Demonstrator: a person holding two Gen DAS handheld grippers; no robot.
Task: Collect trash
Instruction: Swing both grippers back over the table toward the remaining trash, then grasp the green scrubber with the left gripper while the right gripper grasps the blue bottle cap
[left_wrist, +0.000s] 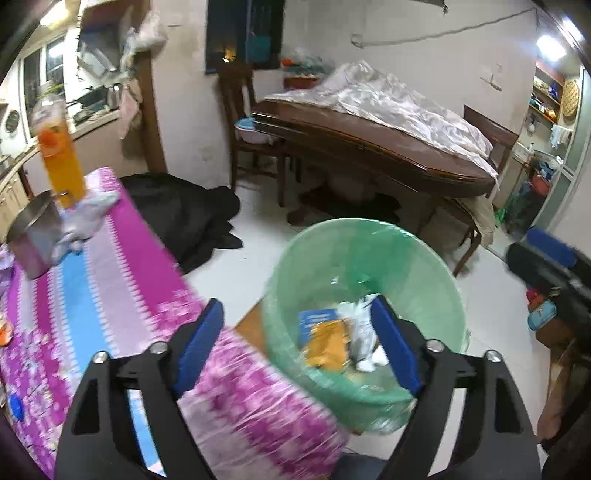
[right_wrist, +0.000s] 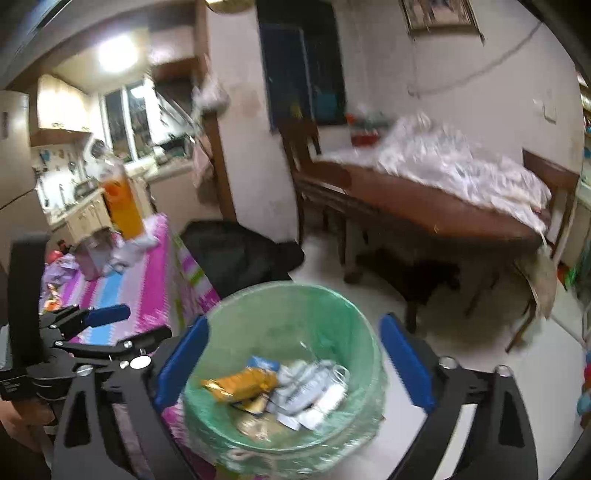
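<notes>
Left tongs (left_wrist: 297, 347) spread wide, nothing between pads, above table (left_wrist: 110, 280) edge and bin rim. Right tongs (right_wrist: 293, 363) spread wide, empty, over green-lined trash bin (right_wrist: 295, 306). Orange wrapper (right_wrist: 240, 384) and white packets (right_wrist: 314, 387) lie inside bin, on floor beside table.

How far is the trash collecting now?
Done: yellow wrapper and white packets lie in the green-lined bin. In hand: nothing; left gripper and right gripper are open and empty. Left: crumpled white plastic remains on the pink tablecloth.
</notes>
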